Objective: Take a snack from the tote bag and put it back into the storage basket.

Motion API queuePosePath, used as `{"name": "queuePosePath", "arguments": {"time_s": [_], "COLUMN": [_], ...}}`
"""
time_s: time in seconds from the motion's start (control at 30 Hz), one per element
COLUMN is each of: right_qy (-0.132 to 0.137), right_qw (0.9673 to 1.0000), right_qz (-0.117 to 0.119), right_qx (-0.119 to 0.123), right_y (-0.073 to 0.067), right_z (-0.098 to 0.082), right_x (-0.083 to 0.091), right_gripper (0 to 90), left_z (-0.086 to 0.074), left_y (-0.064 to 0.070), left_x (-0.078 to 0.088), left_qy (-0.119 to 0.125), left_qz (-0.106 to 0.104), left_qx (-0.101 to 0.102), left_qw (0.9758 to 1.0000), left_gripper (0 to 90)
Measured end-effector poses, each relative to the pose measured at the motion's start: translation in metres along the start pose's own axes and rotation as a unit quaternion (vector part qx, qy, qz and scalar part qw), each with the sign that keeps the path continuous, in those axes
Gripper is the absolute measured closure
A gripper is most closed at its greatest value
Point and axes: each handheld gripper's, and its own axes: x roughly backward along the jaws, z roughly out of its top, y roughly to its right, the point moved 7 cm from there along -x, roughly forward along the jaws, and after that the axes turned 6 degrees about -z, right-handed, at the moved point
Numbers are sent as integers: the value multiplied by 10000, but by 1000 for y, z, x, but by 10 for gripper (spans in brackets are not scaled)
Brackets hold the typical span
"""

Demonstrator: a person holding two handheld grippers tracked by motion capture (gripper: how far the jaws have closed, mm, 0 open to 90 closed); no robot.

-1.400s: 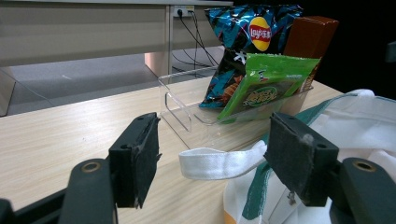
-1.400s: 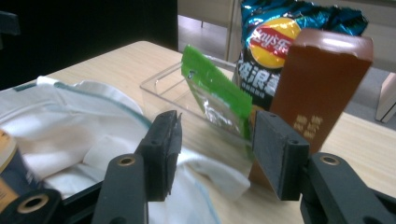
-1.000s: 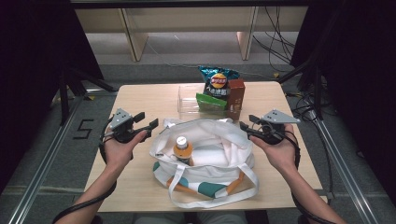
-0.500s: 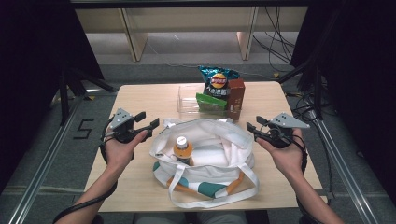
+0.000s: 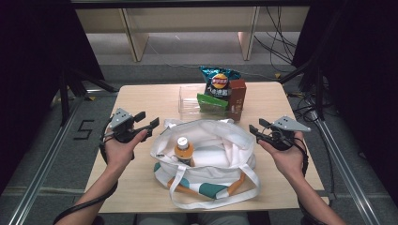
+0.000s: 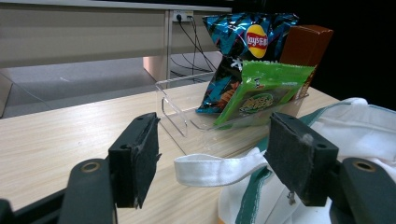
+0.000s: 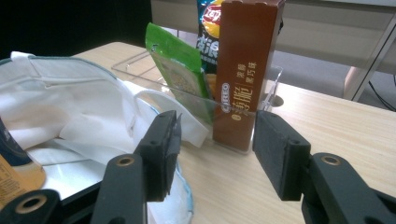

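Observation:
A white tote bag [image 5: 213, 140] with green and orange trim lies open mid-table, and an orange-capped bottle [image 5: 182, 149] stands inside it. My left gripper [image 5: 153, 125] hovers at the bag's left edge and is open. In the left gripper view [image 6: 212, 161] the white bag handle [image 6: 219, 169] lies between the jaws, untouched by the pads. My right gripper [image 5: 256, 129] is open at the bag's right edge. In the right gripper view [image 7: 215, 147] its jaws point at a brown Oreo box [image 7: 245, 70], with nothing between them.
A clear plastic tray [image 5: 192, 101] behind the bag holds a blue chips bag [image 5: 217, 80], a green packet [image 5: 210, 101] and the brown box [image 5: 237, 97]. Bare wooden tabletop [image 5: 141, 101] lies to either side. Cables run on the floor beyond the table.
My right hand has drifted slightly to the right, away from the bag. The left hand and the bag have stayed where they were.

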Motion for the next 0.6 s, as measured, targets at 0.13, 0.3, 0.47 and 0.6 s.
{"name": "queuePosePath", "arguments": {"time_s": [0.13,0.3,0.47,0.6], "right_qy": [-2,-24,55,-16], "right_qw": [9999,9999,9994,9991], "right_qz": [-123,-170,-329,-402], "right_qx": [-63,11,-8,-98], "right_y": [2,6,9,8], "right_z": [0,1,5,5], "right_x": [1,4,9,15], "right_gripper": [505,504,504,504], "left_z": [0,2,8,13], "left_y": [-1,1,7,12], "left_x": [1,0,4,6], "left_qy": [26,58,114,193], "left_qz": [28,-54,-180,-260], "left_qx": [96,52,-73,-119], "left_qw": [9999,10000,9997,9994], "left_gripper": [335,334,332,332]}}
